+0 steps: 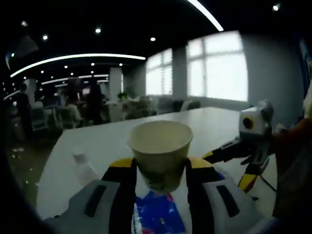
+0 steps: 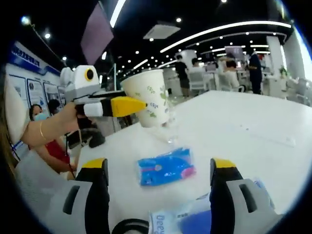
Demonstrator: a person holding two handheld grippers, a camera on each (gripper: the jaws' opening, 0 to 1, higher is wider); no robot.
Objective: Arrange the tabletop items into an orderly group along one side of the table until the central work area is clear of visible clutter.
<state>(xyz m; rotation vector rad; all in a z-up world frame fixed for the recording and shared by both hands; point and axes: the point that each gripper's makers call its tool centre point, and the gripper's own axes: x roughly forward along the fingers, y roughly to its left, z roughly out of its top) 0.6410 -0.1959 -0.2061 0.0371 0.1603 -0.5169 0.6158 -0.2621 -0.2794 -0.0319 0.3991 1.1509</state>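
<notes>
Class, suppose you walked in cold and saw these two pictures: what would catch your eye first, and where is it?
First, the paper cup, clamped between the left gripper's yellow-tipped jaws and held up above the white table. Next, the bright blue packet lying flat on the table, between the open jaws of the right gripper. A clear bottle lies on the table left of the cup.

Left tongs (image 2: 139, 106) lift a paper cup (image 2: 147, 96) over the white table (image 2: 253, 131).

The cup, printed with small green leaves, is pinched upright between yellow-tipped jaws coming in from the left, a person's hand behind them. Under it a clear bottle shows dimly. A blue tissue packet (image 2: 166, 167) lies flat between the right tongs' (image 2: 159, 187) spread jaws; another blue-and-white packet (image 2: 195, 217) sits just nearer.
</notes>
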